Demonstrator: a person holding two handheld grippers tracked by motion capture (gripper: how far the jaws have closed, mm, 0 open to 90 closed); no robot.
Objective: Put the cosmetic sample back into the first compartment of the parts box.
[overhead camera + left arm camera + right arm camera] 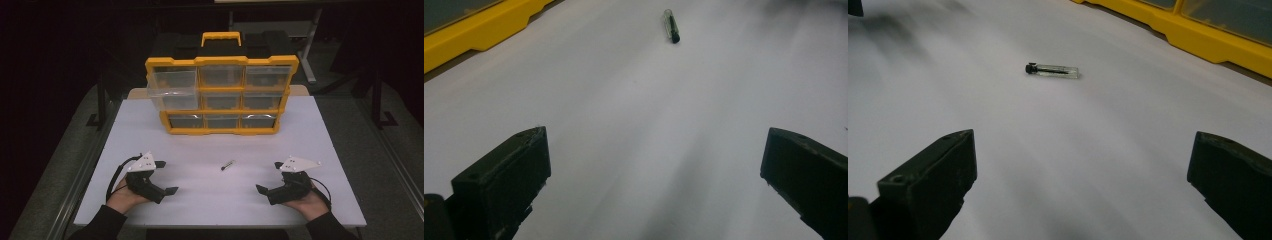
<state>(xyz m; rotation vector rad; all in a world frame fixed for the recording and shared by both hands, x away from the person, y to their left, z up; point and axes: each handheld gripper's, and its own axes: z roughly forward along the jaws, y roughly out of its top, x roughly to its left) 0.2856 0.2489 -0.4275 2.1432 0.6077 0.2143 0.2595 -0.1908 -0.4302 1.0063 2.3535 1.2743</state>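
Nothing's been picked up yet. The left gripper (166,177) and right gripper (267,177) rest near the table's (320,150) front edge, jaws spread, empty. The little vial (227,165) lies mid-table between them; the organizer (222,95) has one drawer (172,82) pulled out, probably its destination.

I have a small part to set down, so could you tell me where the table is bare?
Bare: between the left gripper and the vial, between the vial and the right gripper, and the strip before the organizer. Crowded: the back, where the organizer's top left drawer sticks out.
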